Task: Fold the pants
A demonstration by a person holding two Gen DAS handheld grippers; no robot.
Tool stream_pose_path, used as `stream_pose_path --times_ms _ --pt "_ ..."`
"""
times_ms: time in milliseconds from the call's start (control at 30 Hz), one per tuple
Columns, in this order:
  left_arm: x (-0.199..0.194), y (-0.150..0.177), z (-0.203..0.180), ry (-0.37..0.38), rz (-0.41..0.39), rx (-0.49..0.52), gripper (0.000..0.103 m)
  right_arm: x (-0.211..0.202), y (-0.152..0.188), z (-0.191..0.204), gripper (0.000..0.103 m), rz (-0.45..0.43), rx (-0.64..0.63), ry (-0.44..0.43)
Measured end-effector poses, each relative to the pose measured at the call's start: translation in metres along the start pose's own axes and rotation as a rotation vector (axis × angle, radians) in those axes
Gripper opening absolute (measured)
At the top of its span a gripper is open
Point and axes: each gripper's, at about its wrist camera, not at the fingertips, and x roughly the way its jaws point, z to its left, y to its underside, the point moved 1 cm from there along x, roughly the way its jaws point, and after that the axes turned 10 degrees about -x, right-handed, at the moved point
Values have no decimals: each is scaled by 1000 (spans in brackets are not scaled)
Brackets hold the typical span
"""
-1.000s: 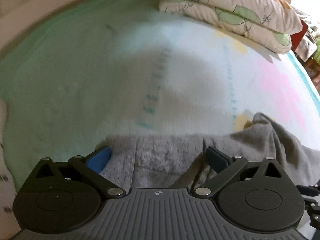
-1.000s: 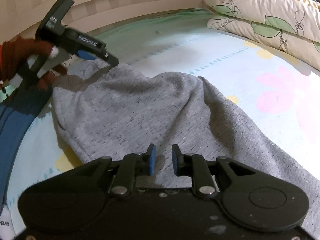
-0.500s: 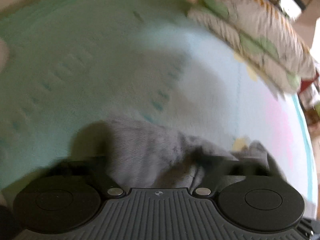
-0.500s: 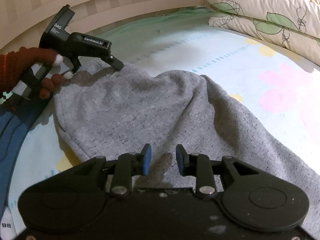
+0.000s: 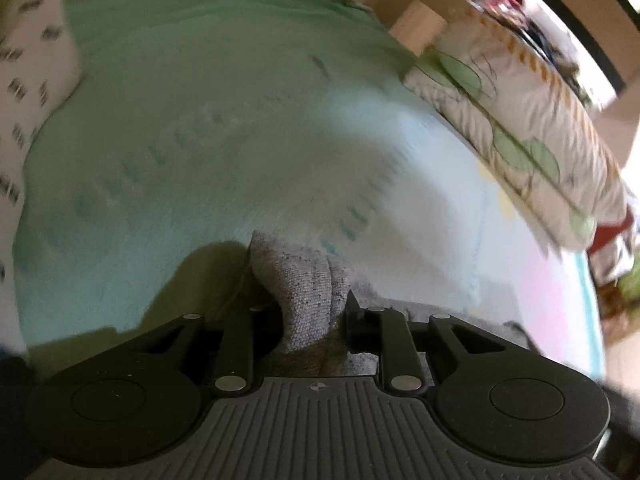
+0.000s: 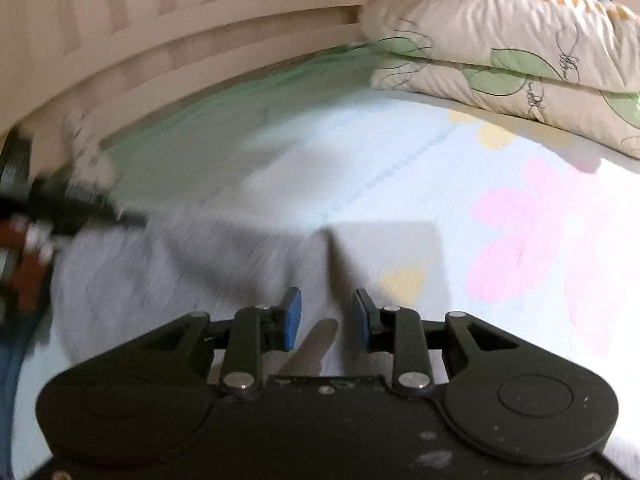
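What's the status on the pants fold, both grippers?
Left gripper shut on grey pants, bunched fold between its jaws. Right gripper open above the pants, nothing pinched. Pillows far side, clear.

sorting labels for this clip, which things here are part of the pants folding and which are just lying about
Part of the job:
- grey pants, spread on the bed sheet
- left gripper, shut on a bunched fold of the pants
- right gripper, jaws apart over the pants, gripping nothing

Just lying about:
- leaf-print pillows, stacked at the far side
- slatted bed frame
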Motion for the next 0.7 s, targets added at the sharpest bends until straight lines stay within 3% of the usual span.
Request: stream_pose_path --times_ms 167,200,233,367,433,567,700 --pt "8 -13 10 56 79 33 27 50 -24 -31 30 86 81 -94" --pt "12 -15 9 68 96 54 28 59 -24 -35 20 108 85 -108" --pt "13 -18 11 79 113 77 29 65 -23 -36 4 127 85 -129" --pt "12 -18 1 57 155 221 34 88 -21 -47 2 169 99 -42" --pt "10 -16 -10 18 158 312 36 96 -19 -54 1 184 101 57" --pt "-8 -11 -31 -37 133 377 36 73 -15 -55 7 117 138 92" --pt "-22 7 -58 -119 85 511 36 17 -1 -26 8 63 43 54"
